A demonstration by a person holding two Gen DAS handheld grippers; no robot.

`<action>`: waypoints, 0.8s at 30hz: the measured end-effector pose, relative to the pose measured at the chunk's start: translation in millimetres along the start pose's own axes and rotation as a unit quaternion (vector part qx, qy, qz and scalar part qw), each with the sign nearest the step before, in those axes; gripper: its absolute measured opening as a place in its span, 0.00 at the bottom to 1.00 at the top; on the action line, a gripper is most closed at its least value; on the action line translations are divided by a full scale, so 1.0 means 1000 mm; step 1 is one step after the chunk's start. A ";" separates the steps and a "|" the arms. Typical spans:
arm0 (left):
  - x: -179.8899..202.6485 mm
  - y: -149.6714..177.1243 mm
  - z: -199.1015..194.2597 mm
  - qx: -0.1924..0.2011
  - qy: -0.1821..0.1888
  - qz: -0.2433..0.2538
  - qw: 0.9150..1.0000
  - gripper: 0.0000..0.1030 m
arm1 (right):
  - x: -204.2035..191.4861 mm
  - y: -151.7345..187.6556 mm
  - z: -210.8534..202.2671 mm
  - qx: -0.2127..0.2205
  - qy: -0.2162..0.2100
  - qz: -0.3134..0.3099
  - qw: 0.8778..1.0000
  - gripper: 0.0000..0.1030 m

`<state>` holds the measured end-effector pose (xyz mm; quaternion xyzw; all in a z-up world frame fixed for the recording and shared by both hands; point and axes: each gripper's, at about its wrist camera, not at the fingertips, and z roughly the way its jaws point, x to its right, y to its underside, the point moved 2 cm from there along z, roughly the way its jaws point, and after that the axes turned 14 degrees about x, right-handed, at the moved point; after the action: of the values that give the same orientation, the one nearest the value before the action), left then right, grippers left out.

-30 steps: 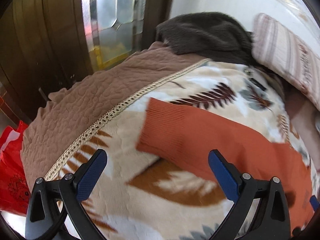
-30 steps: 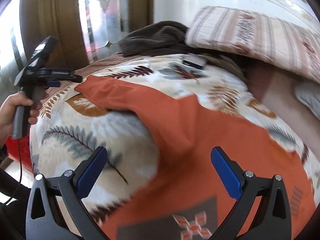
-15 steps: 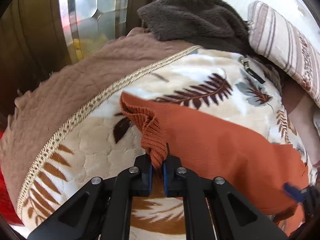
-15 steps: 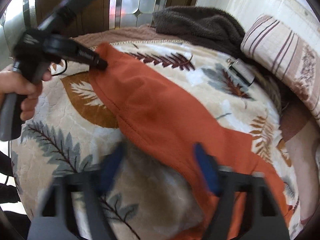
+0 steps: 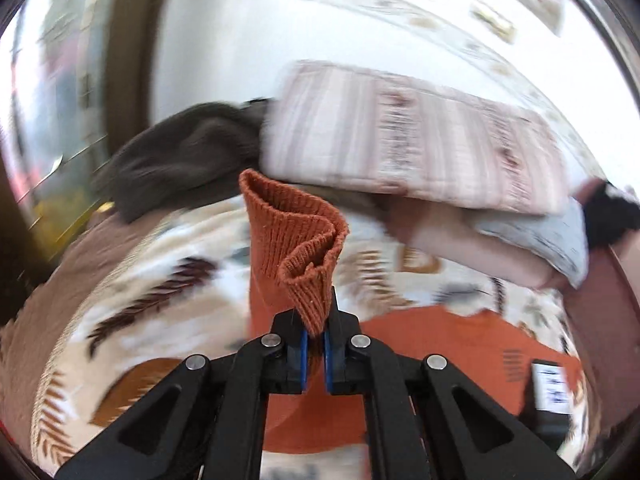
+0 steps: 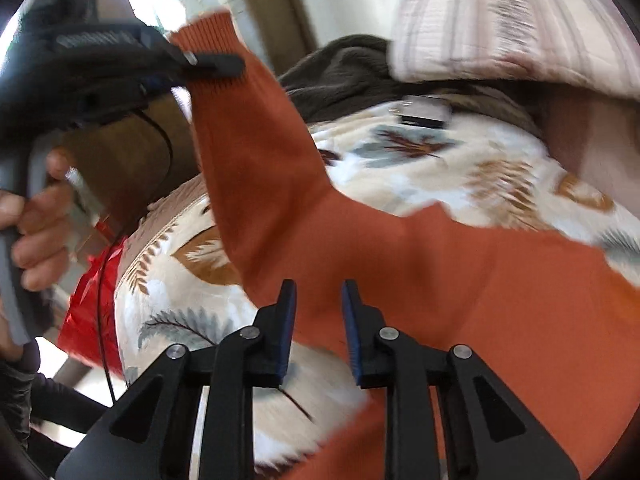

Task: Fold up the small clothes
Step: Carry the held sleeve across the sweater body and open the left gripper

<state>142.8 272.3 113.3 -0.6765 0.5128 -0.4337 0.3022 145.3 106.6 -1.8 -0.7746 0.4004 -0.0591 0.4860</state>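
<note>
The orange sweater [image 6: 460, 280] is lying across the leaf-print blanket [image 6: 460, 168], its ribbed cuff [image 5: 298, 248] being pinched and held raised by the left gripper [image 5: 314, 344]; the right gripper [image 6: 318, 320] is hovering narrowly parted over the body.

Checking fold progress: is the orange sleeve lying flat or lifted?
Lifted. The left gripper pinches the sleeve cuff, raising it above the blanket.

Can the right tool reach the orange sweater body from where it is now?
Probably yes. The right tool is partly open, right above the orange sweater on the blanket, with nothing between them. The left tool holds only the cuff, lifted off to the side.
</note>
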 end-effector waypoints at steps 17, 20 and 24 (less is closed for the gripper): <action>0.275 0.178 0.109 -0.137 0.155 0.068 0.976 0.05 | 0.242 0.085 -0.183 0.049 0.222 0.238 0.944 0.75; 0.294 0.211 0.134 -0.184 0.145 0.077 0.969 0.21 | 0.269 0.101 -0.195 0.065 0.236 0.278 0.929 0.75; 0.287 0.219 0.129 -0.193 0.140 0.089 0.967 0.37 | 0.291 0.108 -0.191 0.069 0.209 0.329 0.919 0.75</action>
<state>192.5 -70.0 -51.1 -0.6064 0.6821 -0.3880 0.1282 188.6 -248.0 -75.1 -0.5342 0.7198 -0.0840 0.4353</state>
